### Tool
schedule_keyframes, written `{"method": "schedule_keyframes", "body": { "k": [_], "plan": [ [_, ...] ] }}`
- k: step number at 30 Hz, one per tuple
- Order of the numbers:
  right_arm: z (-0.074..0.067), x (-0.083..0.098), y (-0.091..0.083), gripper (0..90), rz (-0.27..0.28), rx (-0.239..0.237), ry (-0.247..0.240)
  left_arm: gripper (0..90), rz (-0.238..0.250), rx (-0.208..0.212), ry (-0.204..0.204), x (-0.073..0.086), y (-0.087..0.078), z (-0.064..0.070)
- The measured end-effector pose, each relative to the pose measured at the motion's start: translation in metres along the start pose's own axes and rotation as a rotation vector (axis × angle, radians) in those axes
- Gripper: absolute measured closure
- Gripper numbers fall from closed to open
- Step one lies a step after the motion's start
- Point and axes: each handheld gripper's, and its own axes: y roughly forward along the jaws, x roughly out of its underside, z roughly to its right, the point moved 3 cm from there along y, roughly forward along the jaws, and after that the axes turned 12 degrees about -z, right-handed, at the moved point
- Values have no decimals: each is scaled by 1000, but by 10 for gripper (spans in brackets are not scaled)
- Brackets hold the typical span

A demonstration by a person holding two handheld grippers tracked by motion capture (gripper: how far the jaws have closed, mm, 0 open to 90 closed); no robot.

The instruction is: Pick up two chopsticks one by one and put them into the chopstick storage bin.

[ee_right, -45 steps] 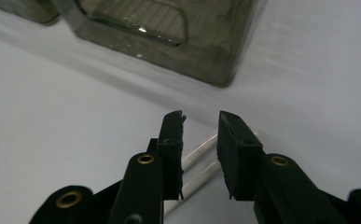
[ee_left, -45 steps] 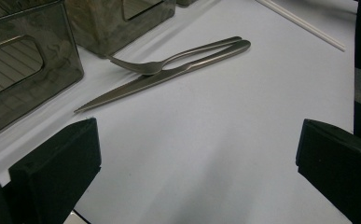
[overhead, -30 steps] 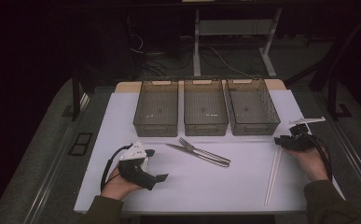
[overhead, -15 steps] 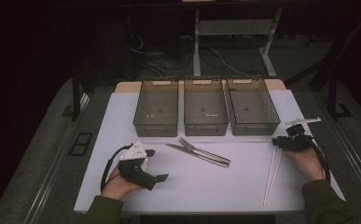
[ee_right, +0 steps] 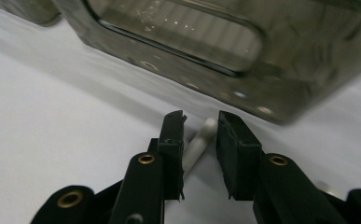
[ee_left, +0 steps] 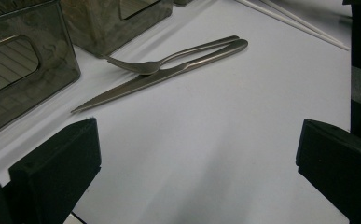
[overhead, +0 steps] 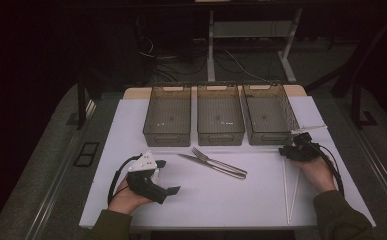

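Two white chopsticks (overhead: 287,190) lie on the white mat (overhead: 216,200) at the right, far ends near the right bin. My right gripper (overhead: 284,151) sits low at those far ends. In the right gripper view its jaws (ee_right: 200,117) stand narrow and have just been closing, with one chopstick tip (ee_right: 201,140) between them. The tip lies against the left pad with a gap to the right pad. My left gripper (overhead: 168,176) rests at the front left, jaws wide open (ee_left: 197,137) and bare. A fork (overhead: 216,161) and knife (overhead: 201,161) lie mid-mat.
Three smoky plastic bins (overhead: 167,134) (overhead: 220,136) (overhead: 270,136) stand in a row at the back of the mat. The right bin's wall (ee_right: 281,88) is just beyond my right jaws. The left gripper view shows the fork (ee_left: 169,60), knife (ee_left: 145,84) and chopsticks (ee_left: 299,25).
My right gripper has slid left along the mat to the chopsticks' far ends. The left gripper has stayed put.
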Motion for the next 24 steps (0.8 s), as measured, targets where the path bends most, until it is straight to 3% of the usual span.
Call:
{"method": "schedule_keyframes", "body": {
  "k": [15, 19, 24],
  "plan": [
    [-37, -16, 11, 731, 0, -33, -74, 0, 0, 2, -4, 0, -1, 0],
    [-40, -17, 12, 730, -2, -19, -95, 0, 0, 2, -3, 0, -1, 0],
    [-35, -16, 3, 681, 29, -41, -74, 0, 1, 3, 0, 0, -2, 0]
  ]
}}
